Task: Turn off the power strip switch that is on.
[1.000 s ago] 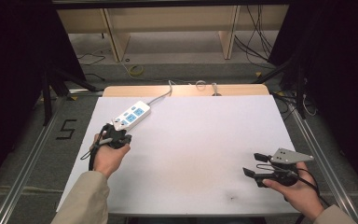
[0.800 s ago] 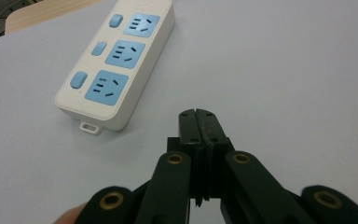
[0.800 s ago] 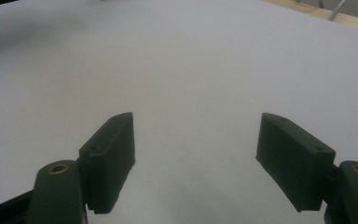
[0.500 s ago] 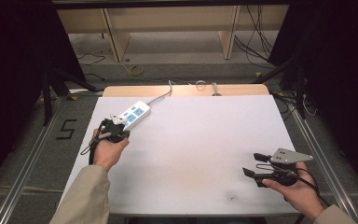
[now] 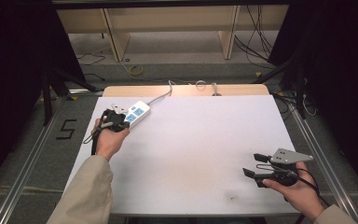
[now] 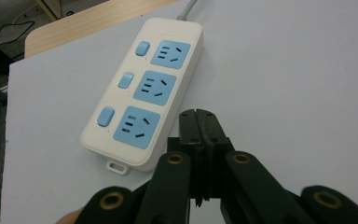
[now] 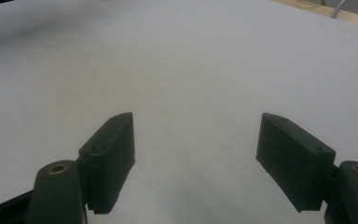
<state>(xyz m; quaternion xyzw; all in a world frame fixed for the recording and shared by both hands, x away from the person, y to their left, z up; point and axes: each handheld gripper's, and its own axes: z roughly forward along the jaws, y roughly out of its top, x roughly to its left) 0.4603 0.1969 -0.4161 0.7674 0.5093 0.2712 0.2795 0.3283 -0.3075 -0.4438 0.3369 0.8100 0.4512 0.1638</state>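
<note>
**Left gripper view: closed jaws at a power strip's near end**

Left gripper view shows a white power strip [image 6: 142, 91] with three blue sockets and three blue switches lying flat on the white table [image 6: 284, 93], its grey cord leaving at the far end. The left gripper [image 6: 199, 122], jaws pressed together with nothing between them, points at the strip's near end, just beside its edge. From the high view, the strip [image 5: 136, 112] sits near the table's far left corner, the left gripper [image 5: 115, 111] at its near end. The right gripper [image 5: 254, 164] rests near the table's near right corner, well apart, jaws spread wide and holding nothing.
</note>
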